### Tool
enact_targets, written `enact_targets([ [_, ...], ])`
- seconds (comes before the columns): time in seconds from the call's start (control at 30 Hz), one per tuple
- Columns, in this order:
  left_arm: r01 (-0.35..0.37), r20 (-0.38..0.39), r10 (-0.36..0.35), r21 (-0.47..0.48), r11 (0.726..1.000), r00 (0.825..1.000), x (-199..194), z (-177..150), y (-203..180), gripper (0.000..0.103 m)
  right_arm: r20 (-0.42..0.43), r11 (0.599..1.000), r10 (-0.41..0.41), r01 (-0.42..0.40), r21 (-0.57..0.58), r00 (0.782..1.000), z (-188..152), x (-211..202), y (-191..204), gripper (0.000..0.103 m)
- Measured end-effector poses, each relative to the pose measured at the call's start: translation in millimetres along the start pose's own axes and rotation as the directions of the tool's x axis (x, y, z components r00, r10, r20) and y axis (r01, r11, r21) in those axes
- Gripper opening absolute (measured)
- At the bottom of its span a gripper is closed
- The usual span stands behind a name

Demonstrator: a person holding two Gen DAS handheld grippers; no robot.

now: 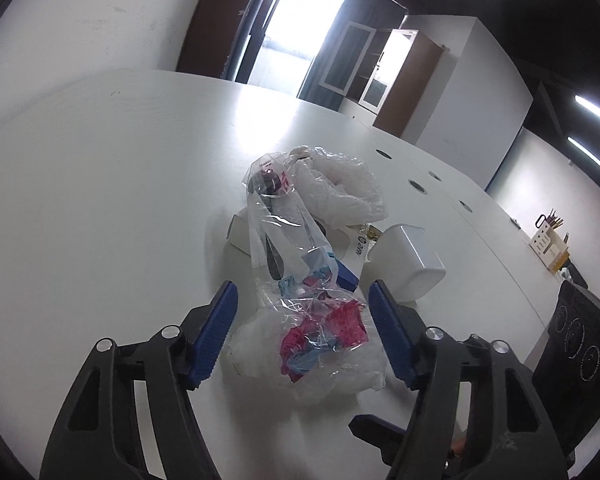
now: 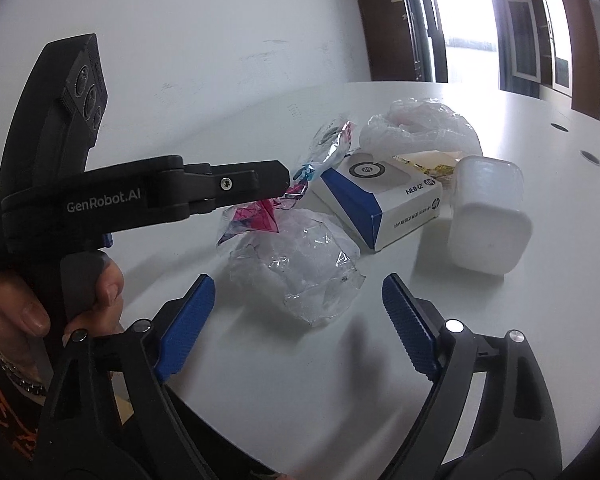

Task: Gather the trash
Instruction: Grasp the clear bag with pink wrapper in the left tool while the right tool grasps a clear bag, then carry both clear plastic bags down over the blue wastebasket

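Note:
A pile of trash lies on the white table (image 1: 100, 180). It holds a clear bag of pink and blue wrappers (image 1: 324, 332), a crumpled whitish bag (image 1: 340, 188), a white-and-blue box (image 2: 372, 196) and a white plastic tub (image 2: 488, 216). My left gripper (image 1: 302, 286) is open, its blue pads on either side of the wrapper bag and not pressing on it. In the right wrist view the left gripper (image 2: 286, 184) reaches into that bag from the left. My right gripper (image 2: 298, 280) is open, with a crumpled clear plastic sheet (image 2: 296, 268) just ahead of its tips.
A person's hand (image 2: 20, 300) holds the left unit's handle. The right unit's black housing (image 1: 580, 360) stands at the right. Round cable holes (image 1: 384, 154) dot the table behind the pile. A desk organizer (image 1: 548, 240) sits far right. A gold wrapper (image 2: 432, 166) lies behind the box.

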State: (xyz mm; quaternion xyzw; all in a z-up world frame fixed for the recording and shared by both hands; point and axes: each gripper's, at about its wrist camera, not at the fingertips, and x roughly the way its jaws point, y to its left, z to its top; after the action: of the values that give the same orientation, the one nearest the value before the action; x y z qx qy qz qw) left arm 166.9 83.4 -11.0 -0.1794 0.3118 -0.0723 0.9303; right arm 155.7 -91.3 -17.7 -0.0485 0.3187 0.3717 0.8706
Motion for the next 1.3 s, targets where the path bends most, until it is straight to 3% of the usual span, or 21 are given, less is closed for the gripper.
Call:
enact_targets([
  [0.1, 0.009, -0.018, -0.009, -0.015, 1.0, 1.0, 6, 0, 8, 0.05, -0.033, 1.0, 0.017, -0.017, 0.015, 0.999, 3, 10, 0, 0.069],
  [0.23, 0.006, -0.008, -0.006, 0.003, 1.0, 1.0, 4, 0, 9, 0.044, -0.059, 0.999, 0.021, -0.019, 0.043, 0.998, 2, 15, -3, 0.055],
  [0.37, 0.006, -0.002, -0.006, -0.006, 1.0, 1.0, 3, 2, 12, 0.039, -0.065, 0.999, 0.026, -0.023, 0.046, 0.998, 0, 14, -2, 0.032],
  [0.5, -0.011, 0.031, 0.011, -0.013, 1.0, 0.999, -7, 5, 15, 0.032, -0.051, 0.999, 0.015, -0.013, 0.04, 0.999, -1, 8, 4, 0.025],
  [1.17, -0.054, 0.152, 0.047, 0.037, 0.998, 0.987, -73, -8, -19, 0.027, 0.043, 0.996, -0.036, 0.033, 0.08, 0.998, -20, -55, -2, 0.02],
  [1.23, -0.051, 0.155, 0.044, 0.037, 0.998, 0.987, -80, -14, -22, 0.027, 0.054, 0.994, -0.012, 0.005, 0.114, 0.998, -23, -64, -4, 0.02],
  [1.3, -0.045, 0.151, 0.037, 0.049, 0.998, 0.988, -87, -22, -27, 0.027, 0.07, 0.982, 0.06, -0.072, 0.176, 0.996, -27, -73, -15, 0.019],
])
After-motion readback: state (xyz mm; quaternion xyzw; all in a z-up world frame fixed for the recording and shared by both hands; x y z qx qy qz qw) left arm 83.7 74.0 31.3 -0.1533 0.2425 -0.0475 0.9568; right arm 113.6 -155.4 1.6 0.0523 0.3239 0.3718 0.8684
